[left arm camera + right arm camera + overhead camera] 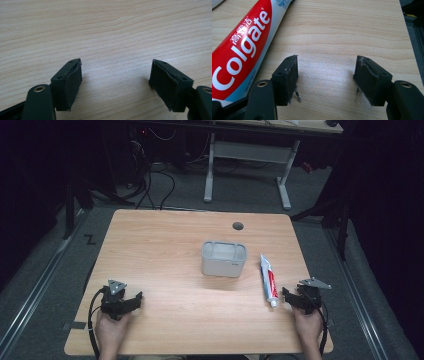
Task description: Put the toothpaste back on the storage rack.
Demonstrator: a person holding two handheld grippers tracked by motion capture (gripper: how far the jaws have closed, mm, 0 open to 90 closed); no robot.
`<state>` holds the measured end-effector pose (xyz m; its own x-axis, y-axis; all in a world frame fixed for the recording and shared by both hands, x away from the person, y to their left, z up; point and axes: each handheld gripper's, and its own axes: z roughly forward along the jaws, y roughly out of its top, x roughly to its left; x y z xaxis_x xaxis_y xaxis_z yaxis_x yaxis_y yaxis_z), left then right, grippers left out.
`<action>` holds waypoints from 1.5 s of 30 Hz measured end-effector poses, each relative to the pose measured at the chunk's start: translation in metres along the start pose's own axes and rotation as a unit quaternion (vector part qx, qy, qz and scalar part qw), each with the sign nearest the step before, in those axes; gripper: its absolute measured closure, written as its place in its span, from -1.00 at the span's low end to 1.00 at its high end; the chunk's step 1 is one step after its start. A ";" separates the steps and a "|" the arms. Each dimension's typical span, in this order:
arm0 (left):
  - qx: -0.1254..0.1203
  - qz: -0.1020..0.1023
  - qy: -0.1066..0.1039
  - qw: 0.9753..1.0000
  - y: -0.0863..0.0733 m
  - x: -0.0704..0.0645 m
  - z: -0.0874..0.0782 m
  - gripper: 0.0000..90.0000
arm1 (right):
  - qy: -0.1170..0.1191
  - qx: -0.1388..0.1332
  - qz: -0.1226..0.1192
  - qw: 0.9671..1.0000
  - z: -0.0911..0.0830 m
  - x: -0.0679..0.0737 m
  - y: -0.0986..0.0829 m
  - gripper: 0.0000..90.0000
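While both jaws gaped wide, the right hand-held gripper sat just right of the toothpaste tube, lying lengthwise away.

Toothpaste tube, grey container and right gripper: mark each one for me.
Toothpaste tube (269,281): high view, on the red middle of its body.
Grey container (223,266): high view, on its front wall.
Right gripper (325,75): right gripper view, midway between its open jaws.

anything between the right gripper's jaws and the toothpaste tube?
Nothing: in the right gripper view, bare table separates the open right gripper from the toothpaste tube, lying just beside its left jaw.
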<state>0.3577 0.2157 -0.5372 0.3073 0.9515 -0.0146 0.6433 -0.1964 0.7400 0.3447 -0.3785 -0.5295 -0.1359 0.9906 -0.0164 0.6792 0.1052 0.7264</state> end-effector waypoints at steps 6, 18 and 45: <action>0.000 0.004 -0.004 1.000 0.000 0.000 0.000 -0.43 | 0.000 0.001 0.001 1.000 0.000 0.001 0.000 -0.20; 0.000 0.004 -0.004 1.000 0.000 -0.001 0.000 -0.43 | -0.001 0.000 0.001 1.000 0.000 0.002 0.000 -0.25; 0.000 0.003 -0.005 1.000 0.000 0.000 0.000 -0.42 | -0.011 -0.007 -0.018 1.000 -0.018 0.009 -0.010 -0.16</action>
<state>0.3572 0.2159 -0.5371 0.3183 0.9478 -0.0174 0.6416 -0.2019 0.7400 0.3237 -0.3727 -0.5247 -0.1450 0.9878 -0.0575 0.6644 0.1402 0.7341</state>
